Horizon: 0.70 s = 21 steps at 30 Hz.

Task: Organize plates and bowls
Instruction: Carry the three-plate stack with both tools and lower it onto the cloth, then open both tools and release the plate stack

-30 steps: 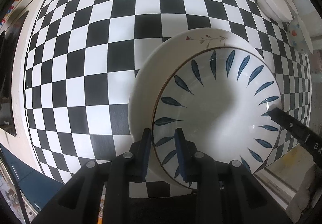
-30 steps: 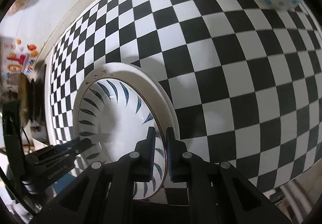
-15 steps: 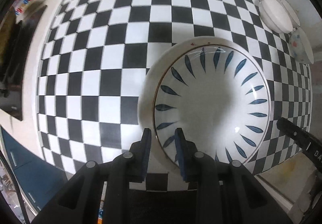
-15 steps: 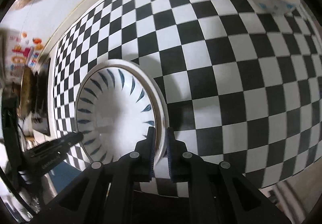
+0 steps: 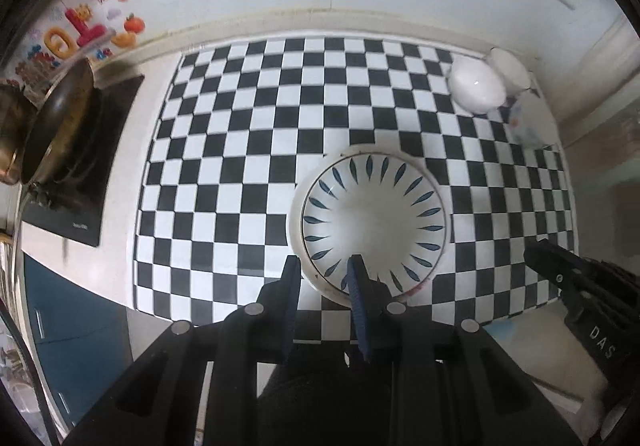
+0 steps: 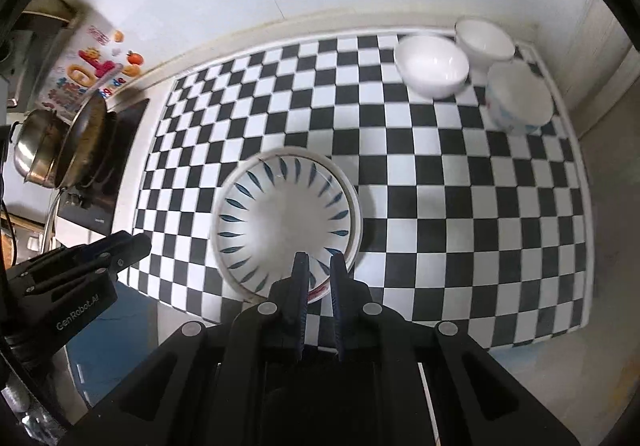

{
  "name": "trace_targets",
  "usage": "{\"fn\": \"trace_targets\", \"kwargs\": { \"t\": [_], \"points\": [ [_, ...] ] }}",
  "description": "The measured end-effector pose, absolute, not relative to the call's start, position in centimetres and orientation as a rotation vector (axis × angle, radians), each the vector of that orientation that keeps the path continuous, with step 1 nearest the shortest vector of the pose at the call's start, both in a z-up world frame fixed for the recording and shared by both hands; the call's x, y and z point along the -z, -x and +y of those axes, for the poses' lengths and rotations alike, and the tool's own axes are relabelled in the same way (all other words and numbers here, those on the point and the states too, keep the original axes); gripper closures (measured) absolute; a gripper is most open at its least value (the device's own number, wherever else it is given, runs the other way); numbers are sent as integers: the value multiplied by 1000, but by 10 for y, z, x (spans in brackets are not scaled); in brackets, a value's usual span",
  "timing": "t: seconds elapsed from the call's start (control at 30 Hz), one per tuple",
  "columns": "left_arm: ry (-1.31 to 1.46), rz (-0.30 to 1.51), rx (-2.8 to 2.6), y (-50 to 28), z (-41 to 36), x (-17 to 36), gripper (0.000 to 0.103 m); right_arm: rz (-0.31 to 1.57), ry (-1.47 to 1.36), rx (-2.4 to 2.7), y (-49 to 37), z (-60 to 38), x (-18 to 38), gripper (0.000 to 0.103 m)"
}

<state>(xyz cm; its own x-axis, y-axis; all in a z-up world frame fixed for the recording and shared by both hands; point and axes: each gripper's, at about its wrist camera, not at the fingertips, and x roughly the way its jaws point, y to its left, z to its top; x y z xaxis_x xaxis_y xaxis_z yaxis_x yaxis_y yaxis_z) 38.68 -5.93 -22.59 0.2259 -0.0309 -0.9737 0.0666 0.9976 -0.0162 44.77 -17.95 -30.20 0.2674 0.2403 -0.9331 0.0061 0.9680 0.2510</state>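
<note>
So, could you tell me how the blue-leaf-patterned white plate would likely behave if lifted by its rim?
The blue-leaf-patterned white plate looks rigid and glazed, so probably slippery and breakable. It sits nested on a larger white plate, so it might slide sideways if nudged.

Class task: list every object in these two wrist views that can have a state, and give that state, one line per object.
Leaf plate: stacked on the white plate, released.
White plate: flat on the checkered mat, under the leaf plate.
White bowl: upright, empty.
Footed bowl: upright, empty.
Patterned bowl: upright.
Left tool: open, holding nothing.
Right tool: narrowly open, holding nothing.
Pan: tilted against the pot.
</note>
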Motion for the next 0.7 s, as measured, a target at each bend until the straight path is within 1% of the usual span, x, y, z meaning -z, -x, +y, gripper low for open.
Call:
{"fn": "trace_targets", "kwargs": {
  "t": [0.27, 0.53, 0.6, 0.63, 0.67, 0.7],
  "points": [
    [-39, 1297, 137, -373, -45, 190, 81, 1245, -224, -118, -420, -165, 253, 91],
    [-41, 1267, 185, -367, -29, 181, 81, 1238, -251, -74, -412, -150, 238, 91],
    [-40, 1248, 187, -368, -28, 179, 76, 1240, -265, -74, -412, -149, 239, 90],
    [-31, 1246, 196, -369, -27, 179, 71, 1240, -286, -83, -413, -150, 241, 90],
    [-13, 1245, 206, -373, -27, 180, 69, 1249, -313, -95, -415, -151, 245, 85],
    [-1, 1246, 210, -377, -28, 181, 68, 1256, -325, -99, -418, -153, 248, 70]
  ]
}}
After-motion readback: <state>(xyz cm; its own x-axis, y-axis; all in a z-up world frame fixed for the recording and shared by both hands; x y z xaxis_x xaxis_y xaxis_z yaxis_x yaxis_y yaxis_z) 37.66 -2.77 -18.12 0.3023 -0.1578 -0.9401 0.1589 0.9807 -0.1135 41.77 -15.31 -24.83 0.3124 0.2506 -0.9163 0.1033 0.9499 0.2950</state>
